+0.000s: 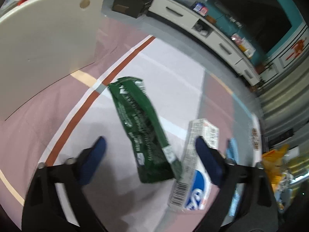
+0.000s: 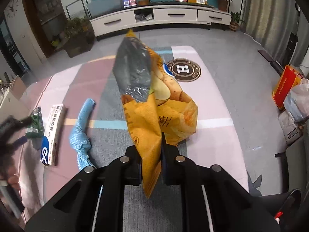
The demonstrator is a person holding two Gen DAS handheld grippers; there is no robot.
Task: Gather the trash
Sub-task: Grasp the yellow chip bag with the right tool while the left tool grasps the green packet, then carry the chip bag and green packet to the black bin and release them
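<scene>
**A:** Where do you stand with your right hand-held gripper (image 2: 151, 164)?

**B:** You have it clamped on the lower edge of the yellow chip bag (image 2: 154, 104). The pads are pressed close together with the foil pinched between them, and the bag stands up in front of the camera, its silver lining showing at the torn top.

**A:** And your left hand-held gripper (image 1: 150, 145)?

**B:** Its jaws stand well apart and hold nothing. The green wrapper (image 1: 143, 131) lies flat on the floor mat (image 1: 173, 73) right between the two blue fingertips (image 1: 100, 147). Its long axis runs away from you, leaning a little to the upper left, so your jaws already straddle its narrow width.

**A:** Anything crowding it?

**B:** The white box (image 1: 193, 166) lies just beside it on the right, nearly parallel, its lower end touching or overlapping the wrapper's corner; your right fingertip sits over the box. I'd judge you need to shift left a little so you close on the wrapper alone.

**A:** What else is about?

**B:** A blue cloth (image 2: 83, 127) lies between the box and the bag. The mat is pink, white and grey, and a long white TV cabinet (image 2: 160, 17) stands beyond it against a teal wall.
</scene>
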